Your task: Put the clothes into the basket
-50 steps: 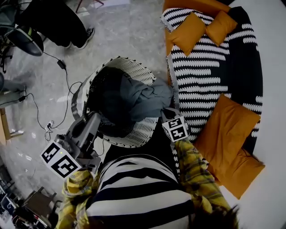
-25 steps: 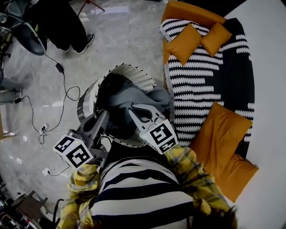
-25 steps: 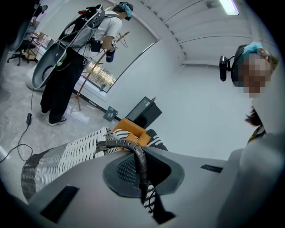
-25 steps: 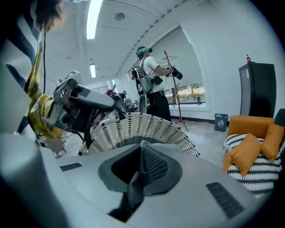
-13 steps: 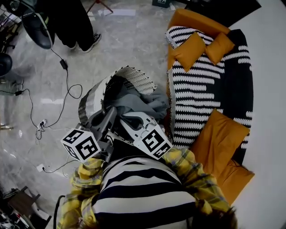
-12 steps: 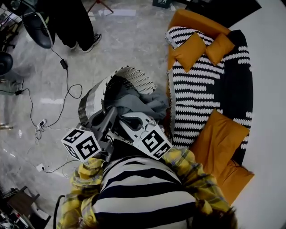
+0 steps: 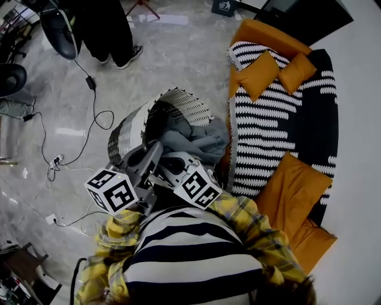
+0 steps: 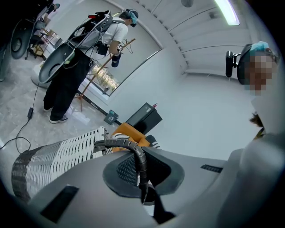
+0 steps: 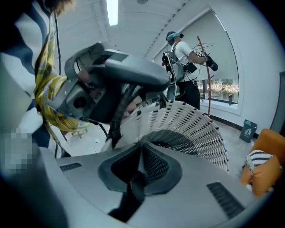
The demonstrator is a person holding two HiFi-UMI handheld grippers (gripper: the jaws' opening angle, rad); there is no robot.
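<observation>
Right gripper (image 9: 141, 147) and left gripper (image 7: 152, 153), both closed and empty, hovered side by side at the white basket's (image 7: 186, 105) near rim. Grey clothes (image 7: 199, 140) lay inside, spilling over the edge beside the sofa (image 7: 262, 37).

Your head view is bright and evenly lit, with a soft sheen on the glossy grey marble floor (image 7: 178, 59). Both gripper views bow hard and go black at the corners (wide-angle lens). A long white ceiling strip light (image 8: 228, 11) glares; daylight enters the tall window (image 9: 225, 80).
</observation>
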